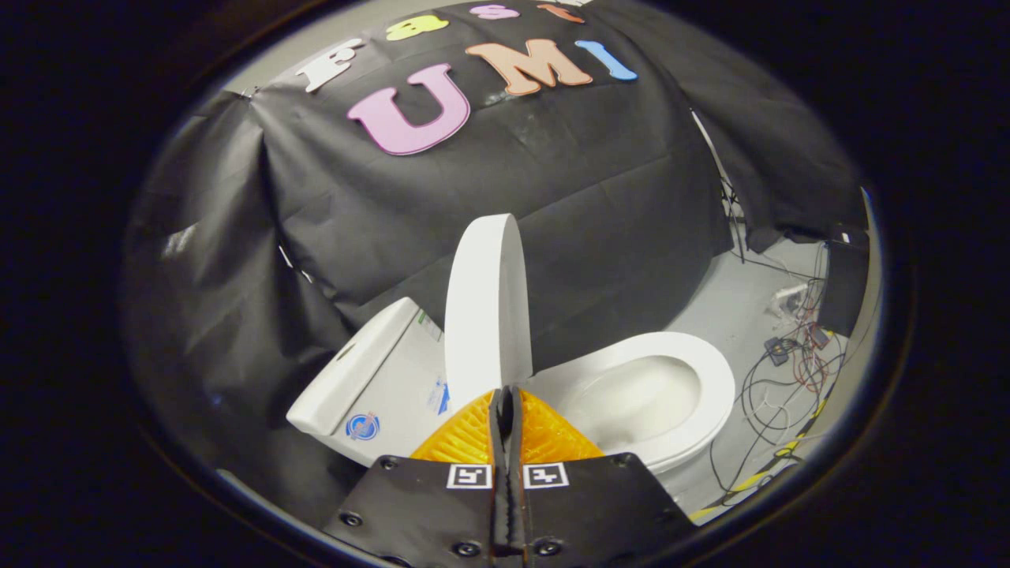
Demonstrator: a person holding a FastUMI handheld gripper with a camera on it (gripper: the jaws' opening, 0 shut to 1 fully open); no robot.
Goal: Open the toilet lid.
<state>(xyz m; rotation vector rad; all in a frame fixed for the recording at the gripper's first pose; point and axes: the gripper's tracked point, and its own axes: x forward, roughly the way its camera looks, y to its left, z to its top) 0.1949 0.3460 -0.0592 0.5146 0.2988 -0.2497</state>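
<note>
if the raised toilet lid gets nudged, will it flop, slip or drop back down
The lid looks like a rigid, glossy shell, so it likely won't flex but may slip against the shut tool. It stands near upright over the seat, so a nudge forward could probably swing it shut.

Toilet lid (485,308): white, oval, raised to upright, seen nearly edge-on; stands just beyond the fingers, base at the hinge.
Toilet seat (714,386): white ring, down on the bowl, right of the lid.
Bowl (639,398): white, open, uncovered.
Tank (371,379): white, left of the lid; sticker on its side.
Gripper (505,398): fingers pressed together, gripping nothing.
</note>
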